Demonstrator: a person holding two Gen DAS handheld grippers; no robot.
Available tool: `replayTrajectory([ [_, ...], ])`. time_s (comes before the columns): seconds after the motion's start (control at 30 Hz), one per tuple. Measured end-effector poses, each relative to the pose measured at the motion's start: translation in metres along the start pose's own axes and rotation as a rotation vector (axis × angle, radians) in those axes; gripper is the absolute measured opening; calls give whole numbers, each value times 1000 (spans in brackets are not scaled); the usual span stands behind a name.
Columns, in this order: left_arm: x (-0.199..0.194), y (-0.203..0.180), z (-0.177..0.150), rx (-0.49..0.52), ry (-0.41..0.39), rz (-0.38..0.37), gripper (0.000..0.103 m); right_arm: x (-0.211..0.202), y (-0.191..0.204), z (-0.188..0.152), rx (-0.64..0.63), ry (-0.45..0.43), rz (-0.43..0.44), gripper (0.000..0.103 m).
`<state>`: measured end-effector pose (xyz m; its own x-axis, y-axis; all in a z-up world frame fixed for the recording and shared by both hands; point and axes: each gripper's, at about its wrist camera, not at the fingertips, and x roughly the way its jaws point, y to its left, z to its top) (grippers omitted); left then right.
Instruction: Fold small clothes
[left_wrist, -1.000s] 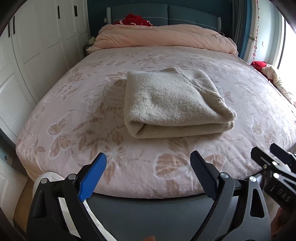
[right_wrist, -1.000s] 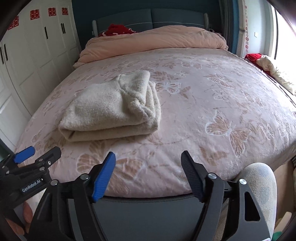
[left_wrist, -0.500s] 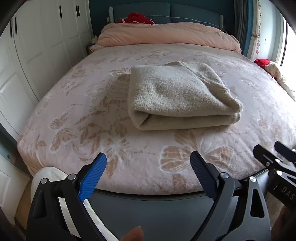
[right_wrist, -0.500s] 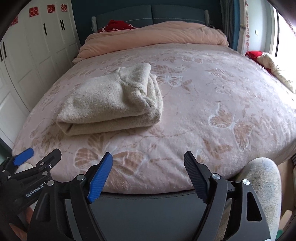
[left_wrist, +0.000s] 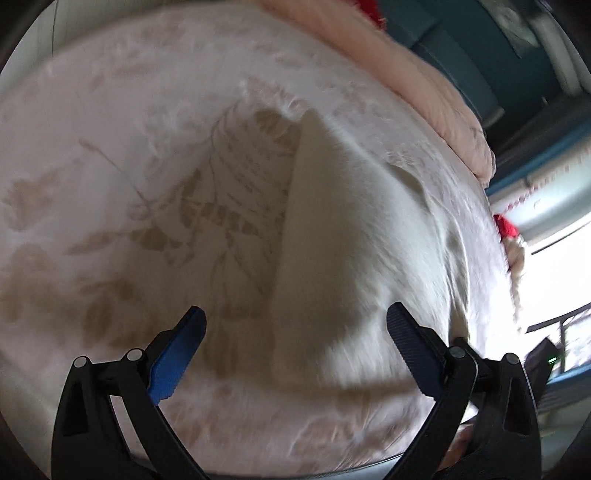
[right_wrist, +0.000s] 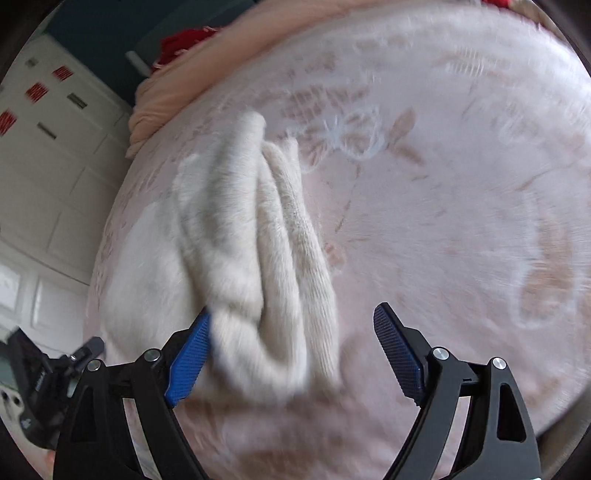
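A folded cream knit garment (left_wrist: 351, 240) lies on the pink butterfly-patterned bedspread (left_wrist: 110, 184). My left gripper (left_wrist: 295, 332) hovers close over the garment's left near corner, its jaws opening wide, with nothing pressed between them. In the right wrist view the garment (right_wrist: 240, 240) shows its stacked folded edges. My right gripper (right_wrist: 291, 332) hangs over the right near end, its jaws opening; the fabric lies between them and its left blue pad (right_wrist: 188, 362) sits against the fold, the right pad apart. Both views are blurred by motion.
A rolled peach duvet (left_wrist: 424, 81) lies at the head of the bed, with red cloth (right_wrist: 184, 40) behind it. White wardrobe doors (right_wrist: 48, 166) stand to the left. Red and pale clothes (left_wrist: 513, 240) lie at the bright window side. The other gripper (right_wrist: 48, 369) shows at the left edge.
Both grippers have swung forward and down from the foot of the bed to just over the folded garment, rolling as they went. Their jaws stand wider than before.
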<state>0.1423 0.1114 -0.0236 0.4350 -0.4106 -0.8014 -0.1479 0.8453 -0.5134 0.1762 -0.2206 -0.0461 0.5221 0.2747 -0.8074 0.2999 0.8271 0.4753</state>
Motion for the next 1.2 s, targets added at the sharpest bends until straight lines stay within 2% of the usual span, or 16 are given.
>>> replayTrajectory([
  [0.07, 18, 4, 7, -30, 56, -66, 97, 16, 0, 2, 42, 29, 17, 80],
  [0.1, 22, 4, 10, -33, 63, -85, 89, 17, 6, 3, 28, 32, 54, 40],
  [0.13, 22, -1, 13, -12, 59, -117, 58, 17, 16, 5, 5, 59, 104, 39],
  [0.23, 4, -25, 20, 88, 35, -127, 41, -24, 56, 13, -133, -46, 134, 30],
  [0.4, -52, -27, 16, 160, -33, -171, 40, -77, 77, -5, -259, -109, 179, 31],
  [0.47, -50, -11, 0, 182, -27, -117, 42, -54, 58, -21, -256, -33, 157, 38],
  [0.53, -25, 2, -18, 217, 23, -10, 50, -5, 33, -46, -253, 100, 34, 49],
  [0.63, -30, 3, -43, 252, -40, 8, 52, -27, 20, -60, -159, 1, 58, 54],
  [0.8, -67, -29, -55, 352, -137, 64, 51, -87, 77, -69, -402, -175, -70, 26],
  [0.93, -37, -24, -54, 335, -61, 152, 53, -50, 69, -83, -389, -63, -147, 25],
  [0.97, -37, -18, -54, 292, -54, 121, 56, -47, 56, -84, -320, -47, -107, 30],
  [1.03, -35, -4, -53, 210, -29, 68, 79, -45, 39, -83, -233, -40, -50, 55],
  [1.07, -33, 1, -55, 186, -16, 65, 82, -42, 34, -79, -205, -37, -58, 69],
  [1.13, -23, 12, -56, 150, 18, 45, 81, -25, 28, -70, -159, 8, -4, 66],
  [1.17, -18, 18, -57, 124, 19, 28, 79, -16, 27, -65, -138, 39, 40, 46],
  [1.2, -18, 19, -57, 114, 7, 9, 66, -4, 27, -60, -110, 76, 97, 43],
])
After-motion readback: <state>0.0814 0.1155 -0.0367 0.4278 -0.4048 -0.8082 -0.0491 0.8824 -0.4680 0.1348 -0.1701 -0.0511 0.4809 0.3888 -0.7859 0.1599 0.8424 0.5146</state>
